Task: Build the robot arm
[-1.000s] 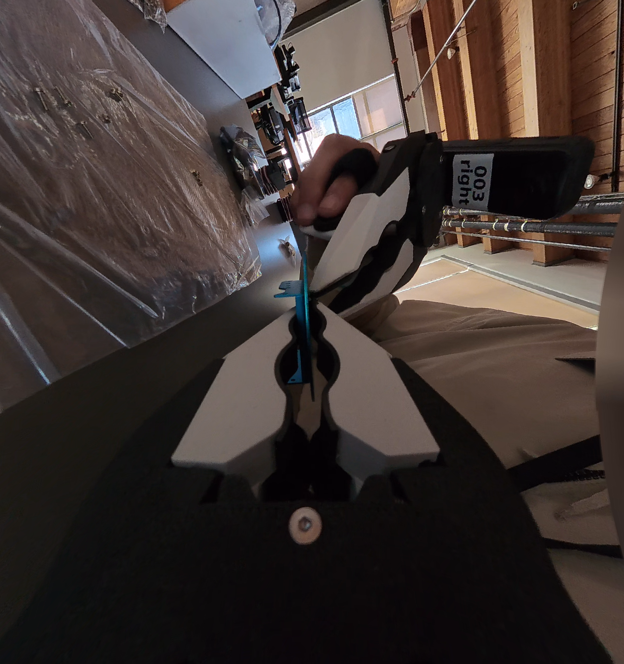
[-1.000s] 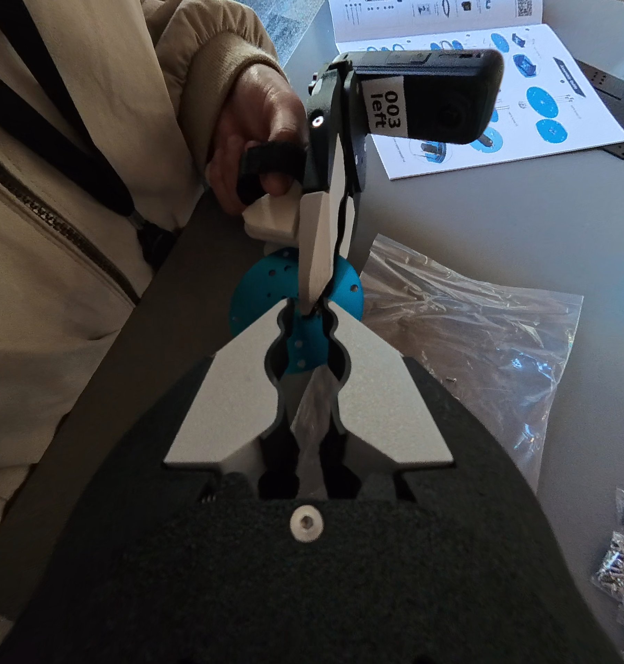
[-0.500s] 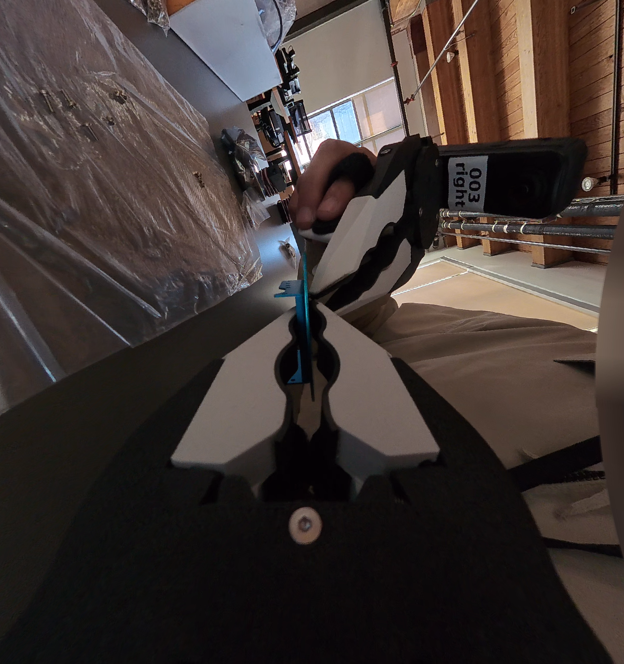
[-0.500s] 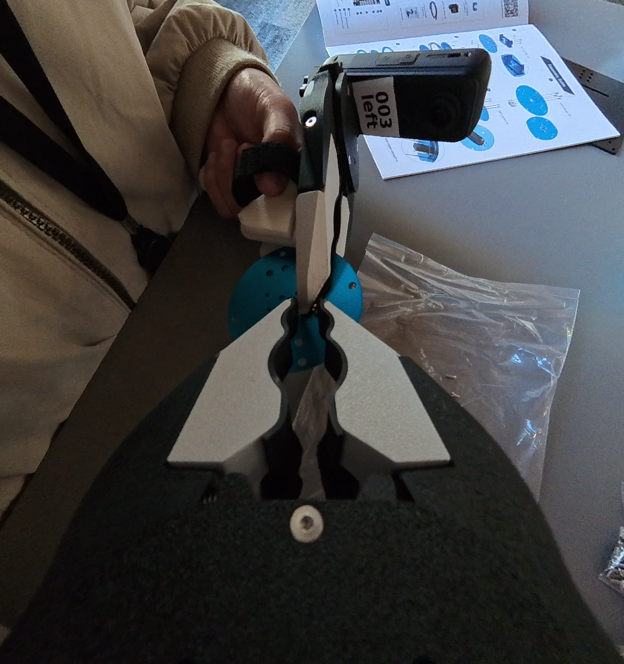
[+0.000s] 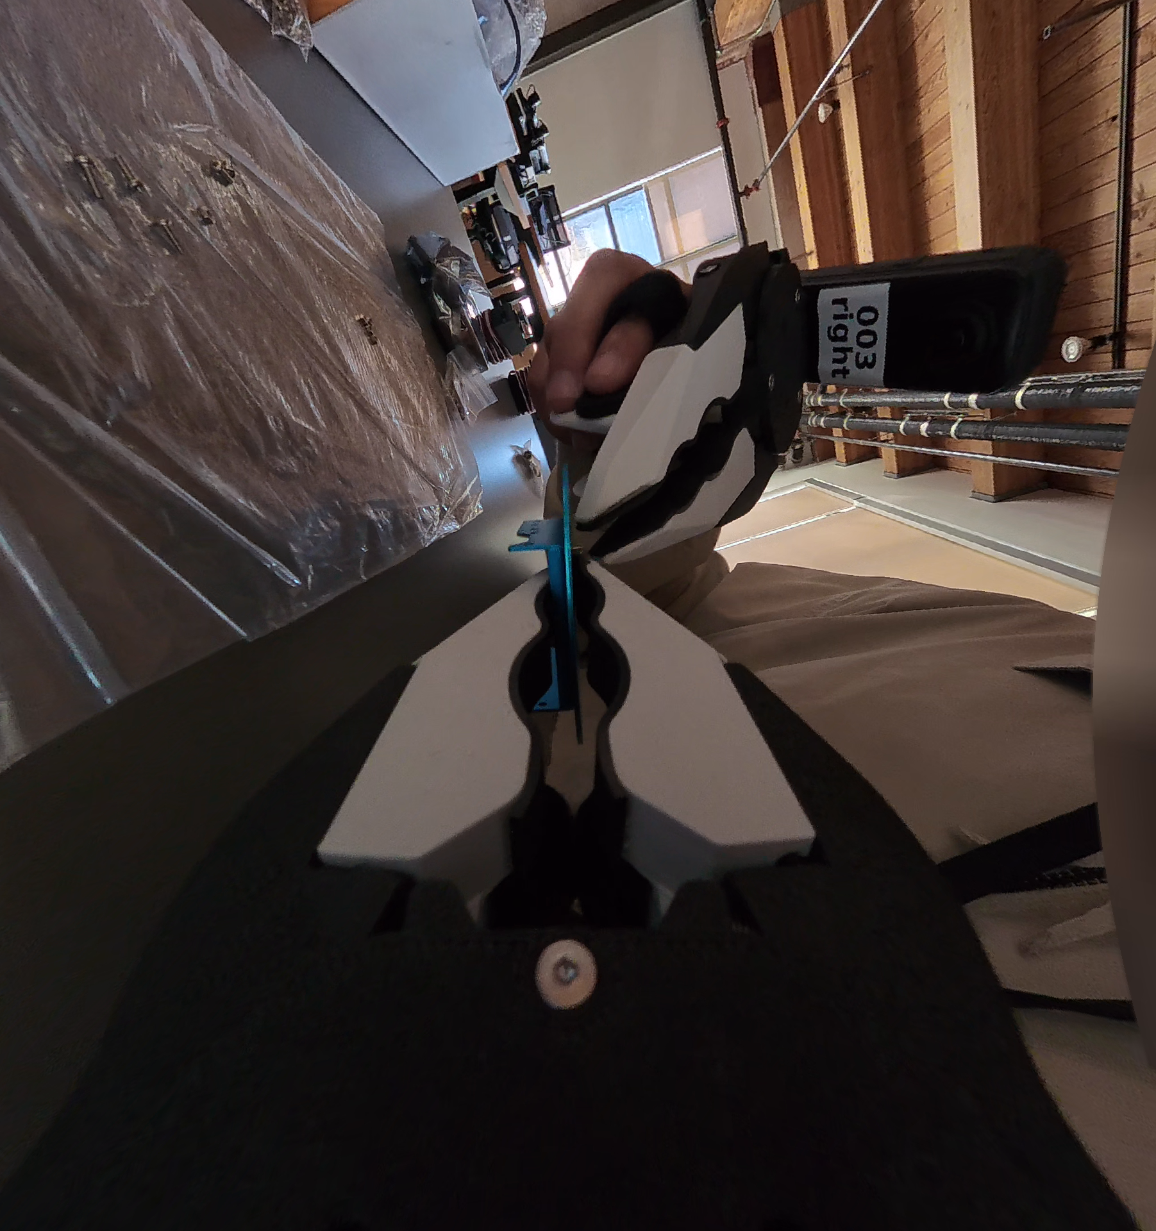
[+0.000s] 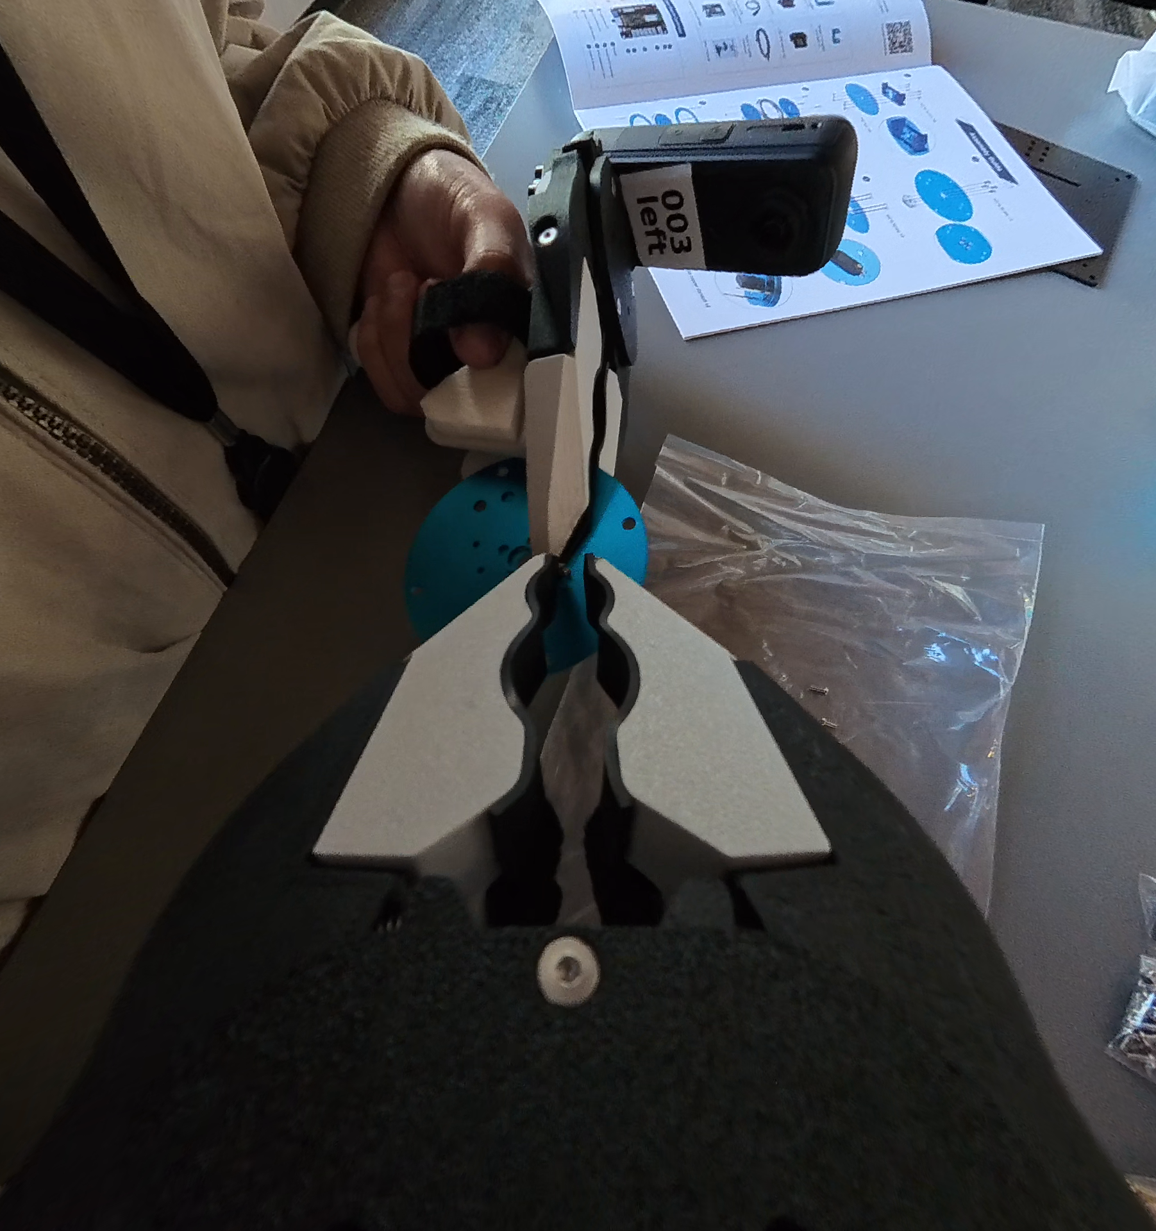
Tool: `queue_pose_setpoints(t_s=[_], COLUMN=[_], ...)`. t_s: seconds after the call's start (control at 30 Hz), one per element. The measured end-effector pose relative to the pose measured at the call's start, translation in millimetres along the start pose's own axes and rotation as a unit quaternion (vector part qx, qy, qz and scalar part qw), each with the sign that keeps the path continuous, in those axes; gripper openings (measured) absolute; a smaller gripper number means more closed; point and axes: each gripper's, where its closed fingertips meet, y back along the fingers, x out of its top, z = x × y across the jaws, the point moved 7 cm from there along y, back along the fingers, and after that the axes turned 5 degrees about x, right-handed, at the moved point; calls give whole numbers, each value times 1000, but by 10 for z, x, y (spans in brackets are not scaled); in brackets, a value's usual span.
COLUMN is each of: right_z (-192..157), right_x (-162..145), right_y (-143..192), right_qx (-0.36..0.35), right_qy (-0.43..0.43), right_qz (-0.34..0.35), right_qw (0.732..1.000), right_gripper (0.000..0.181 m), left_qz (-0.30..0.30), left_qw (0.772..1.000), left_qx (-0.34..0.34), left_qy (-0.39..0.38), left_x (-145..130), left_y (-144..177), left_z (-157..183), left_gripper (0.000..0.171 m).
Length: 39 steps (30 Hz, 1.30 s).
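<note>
Our left tongs (image 5: 565, 586) stay clamped on the blue disc (image 6: 488, 533) held edge-on above the desk (image 6: 895, 400), while our right tongs (image 6: 565, 566), tips slightly apart, have edged nearer its face.

A grey table (image 6: 828, 400) fills the right of the right wrist view. In the left wrist view, tilted sideways, wooden plank walls (image 5: 1081, 133) with pale timber posts (image 5: 968, 120) fill the upper right, dark pipes (image 5: 961, 429) run across the right, and a bright window (image 5: 655, 213) under a pale blind (image 5: 628, 100) glows at upper centre
</note>
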Motion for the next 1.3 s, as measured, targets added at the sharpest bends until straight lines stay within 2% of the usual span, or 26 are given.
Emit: queue_pose_setpoints(t_s=[0.3, 0.73, 1.07, 1.2, 1.3], right_z=[19, -75, -26, -52, -195], right_x=[-10, -2, -95, -131, -269], right_y=[40, 5, 83, 190, 228], right_qx=[-12, 18, -39, -90, -114], right_qy=[-2, 12, -2, -42, -83], right_qz=[-4, -11, -14, 25, 12], right_qw=[1000, 1000, 999, 995, 990], right_gripper=[5, 4, 6, 8, 9], left_qz=[0, 2, 20, 42, 49], left_qw=[1000, 1000, 1000, 998, 997], left_qx=[3, 3, 20, 42, 66], left_qy=[-4, -1, 13, 22, 6], left_x=[-4, 0, 76, 158, 205], left_y=[-4, 2, 13, 57, 72], left_z=[3, -1, -56, -112, -132], left_gripper=[0, 0, 1, 1, 1])
